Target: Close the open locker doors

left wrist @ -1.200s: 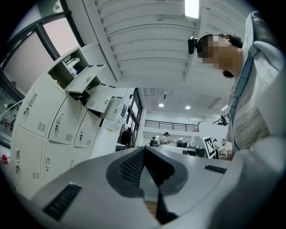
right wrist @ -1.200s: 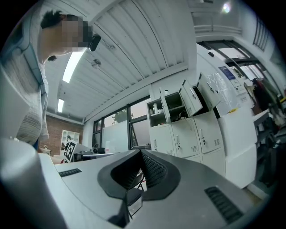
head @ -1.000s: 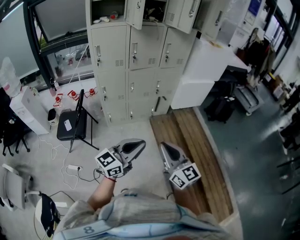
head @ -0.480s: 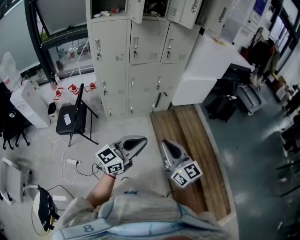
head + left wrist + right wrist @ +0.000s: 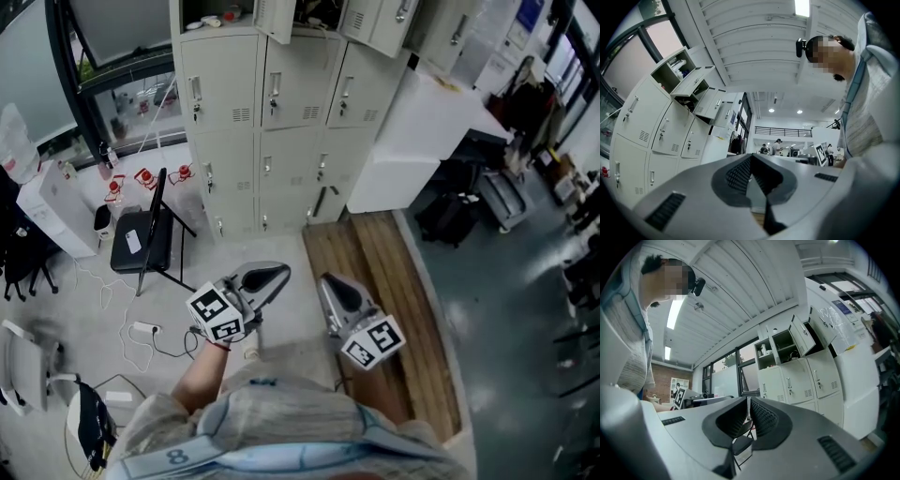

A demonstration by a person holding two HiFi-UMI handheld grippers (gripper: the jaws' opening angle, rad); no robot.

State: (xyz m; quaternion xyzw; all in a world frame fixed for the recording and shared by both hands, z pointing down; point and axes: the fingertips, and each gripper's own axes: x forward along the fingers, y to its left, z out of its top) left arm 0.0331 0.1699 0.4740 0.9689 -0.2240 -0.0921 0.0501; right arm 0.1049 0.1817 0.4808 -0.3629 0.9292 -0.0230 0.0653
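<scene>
The left gripper (image 5: 279, 272) and right gripper (image 5: 324, 279), both with jaws pressed together and empty, are pointing toward the pale grey metal lockers' (image 5: 272, 122) open top-row doors (image 5: 375, 23), which are hanging well ahead and higher, seemingly nearer the right gripper.

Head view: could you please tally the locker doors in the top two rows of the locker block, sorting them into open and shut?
Open locker doors: 3
Shut locker doors: 3
Total: 6
</scene>
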